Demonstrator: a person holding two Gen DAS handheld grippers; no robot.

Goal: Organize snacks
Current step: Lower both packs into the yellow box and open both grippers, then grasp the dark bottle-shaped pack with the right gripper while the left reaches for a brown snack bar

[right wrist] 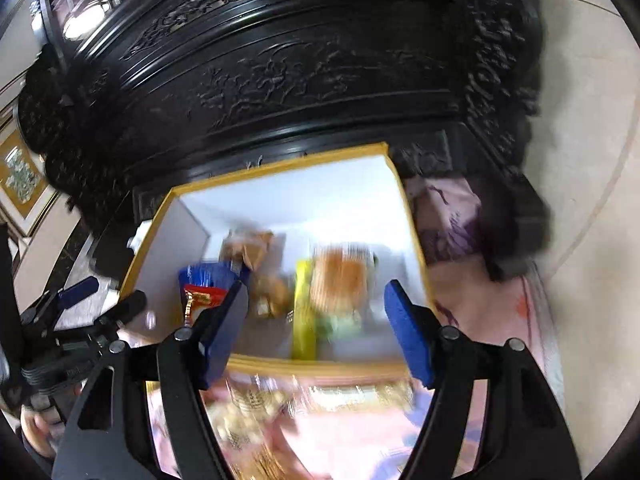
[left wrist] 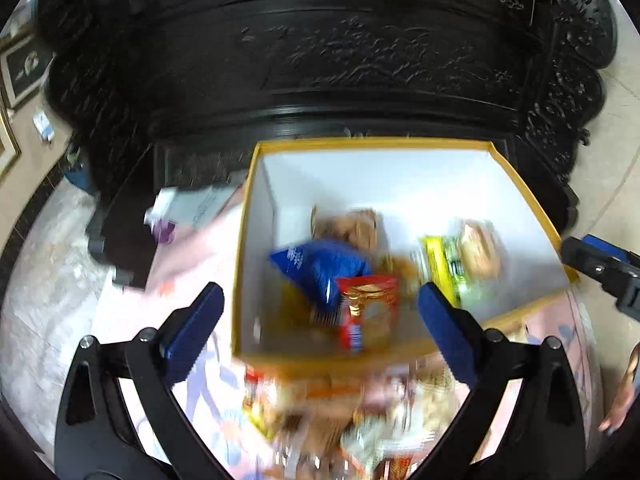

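Note:
A white box with a yellow rim (left wrist: 404, 143) (right wrist: 280, 166) stands on a pink patterned cloth (left wrist: 192, 248). Inside lie a blue bag (left wrist: 320, 266) (right wrist: 208, 274), a red packet (left wrist: 368, 308) (right wrist: 200, 298), a brown bag (left wrist: 352, 226) (right wrist: 250, 246), a yellow-green pack (left wrist: 442, 268) (right wrist: 304, 312) and an orange-brown snack (left wrist: 478, 250) (right wrist: 340, 280). My left gripper (left wrist: 320, 326) hangs open over the box's near edge, nothing between its fingers. My right gripper (right wrist: 316, 328) also stands open and holds nothing, above the near rim. Both views are blurred.
Loose snack packets (left wrist: 340, 420) (right wrist: 256, 408) lie heaped on the cloth in front of the box. A dark carved wooden cabinet (left wrist: 320, 60) (right wrist: 300, 72) rises right behind it. A white and purple item (left wrist: 180, 210) lies left of the box. Pale floor (right wrist: 592, 120) shows at the right.

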